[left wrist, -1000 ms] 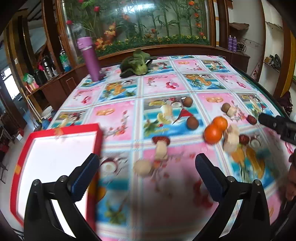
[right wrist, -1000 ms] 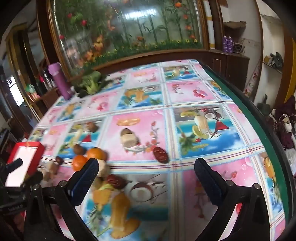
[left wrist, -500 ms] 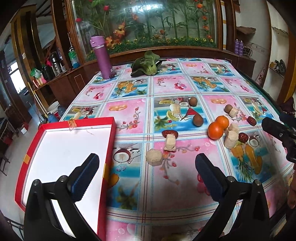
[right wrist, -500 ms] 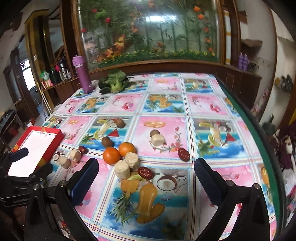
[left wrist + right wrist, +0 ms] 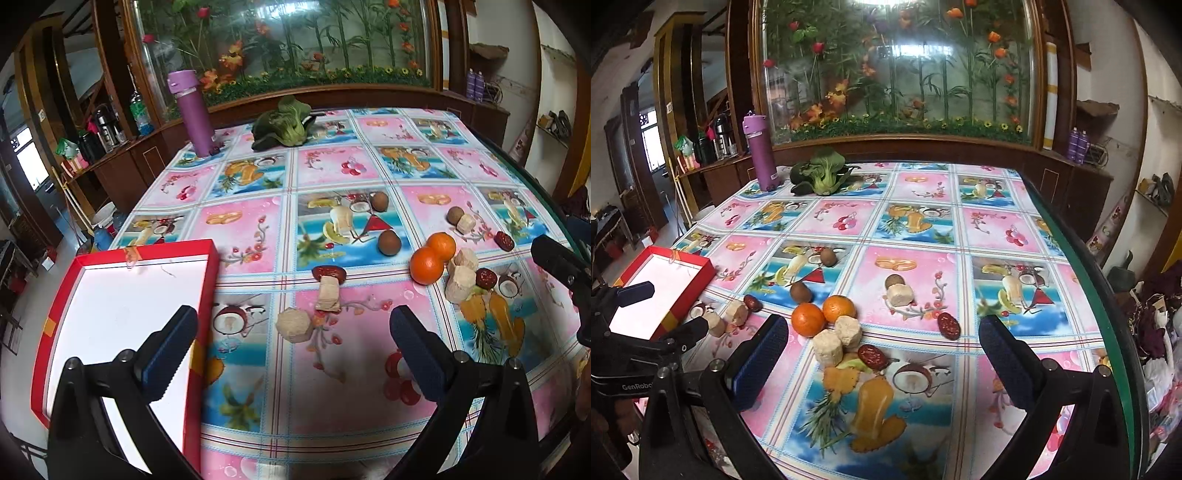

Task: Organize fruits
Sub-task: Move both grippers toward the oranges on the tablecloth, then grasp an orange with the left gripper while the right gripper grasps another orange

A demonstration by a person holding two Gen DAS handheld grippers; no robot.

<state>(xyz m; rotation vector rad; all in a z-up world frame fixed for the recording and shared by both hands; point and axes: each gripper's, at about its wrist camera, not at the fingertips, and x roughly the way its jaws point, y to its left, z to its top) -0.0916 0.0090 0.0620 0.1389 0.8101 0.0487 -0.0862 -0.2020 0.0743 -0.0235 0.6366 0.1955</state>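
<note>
Big table (image 5: 332,406) w/ a fruit-print cloth fills the room's middle, glass flower panel (image 5: 897,66) behind it. Red box (image 5: 207,280) w/ white inside sits at the near left corner, nothing in it. Purple bottle (image 5: 194,110) upright at the far left, leafy green veg (image 5: 284,125) just beside it.

Left gripper (image 5: 291,350) hangs over the near edge, jaws spread wide, nothing between them; one finger is above the box. Right gripper (image 5: 882,354) also spread wide & empty, above the fruit cluster.

Fruit is all on the cloth, none in the box: two oranges (image 5: 823,314) touching each other, pale cut chunks (image 5: 838,338) right against them, brown kiwis (image 5: 801,291) a bit farther back, dark red dates (image 5: 948,325) scattered nearby. Two more pale chunks (image 5: 295,325) & a date lie between box & oranges.
</note>
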